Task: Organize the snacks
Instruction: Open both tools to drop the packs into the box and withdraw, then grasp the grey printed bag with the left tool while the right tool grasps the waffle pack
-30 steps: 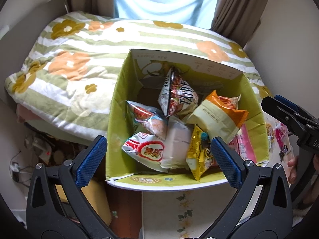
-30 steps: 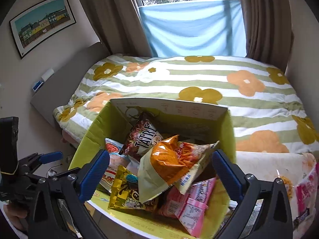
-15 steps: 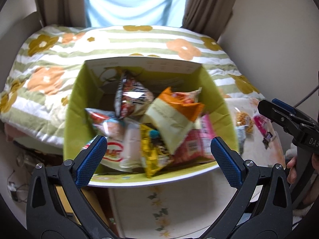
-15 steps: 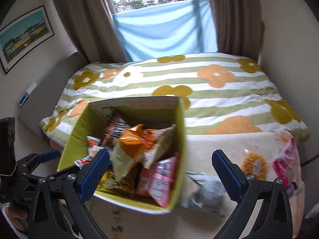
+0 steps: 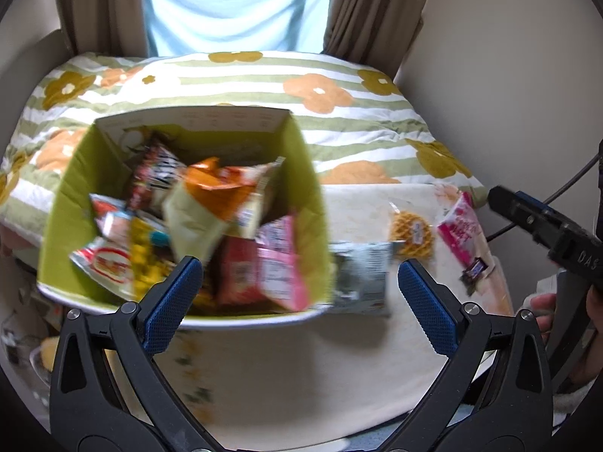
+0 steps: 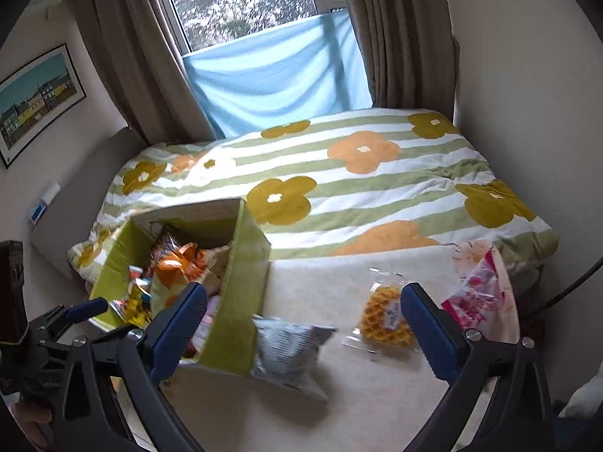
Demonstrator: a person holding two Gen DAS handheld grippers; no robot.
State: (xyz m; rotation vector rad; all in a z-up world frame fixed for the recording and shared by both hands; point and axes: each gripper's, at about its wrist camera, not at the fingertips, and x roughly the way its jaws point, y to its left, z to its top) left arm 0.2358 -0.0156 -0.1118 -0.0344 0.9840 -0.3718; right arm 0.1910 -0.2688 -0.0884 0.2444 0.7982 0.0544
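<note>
Snacks and box on a cream worktop (image 5: 301, 369) that stands against a bed (image 6: 377, 188) with a green-striped, flowered cover. A yellow-green cardboard box (image 5: 312, 203), open at the top, sits on the left part of the worktop and is filled with packets: an orange-and-cream bag (image 5: 211, 203) uppermost, a dark bag (image 5: 158, 177) behind it, a pink packet (image 5: 279, 263) at the near right corner, a yellow packet (image 5: 145, 260) and a red-and-white packet (image 5: 109, 267) at the near left. Details of the packets are blurred.

Three snacks lie outside the box. A silver-grey bag (image 6: 290, 350) rests just beside the box's right wall, apparently touching it. A wrapped waffle (image 6: 384, 316) lies further right, apart from the grey bag. A pink packet at the worktop's right edge (image 6: 478, 297) lies beyond the waffle, near the bed's corner.

Left hand-held gripper (image 5: 297, 301): blue-padded fingers spread wide, nothing between them; it hangs above the near edge of the box and the grey bag. Right hand-held gripper (image 6: 305, 331): fingers likewise spread wide and empty, above the grey bag and waffle. Each gripper appears at the edge of the other's view, with part of a hand (image 5: 546, 309) on the right one's handle.
</note>
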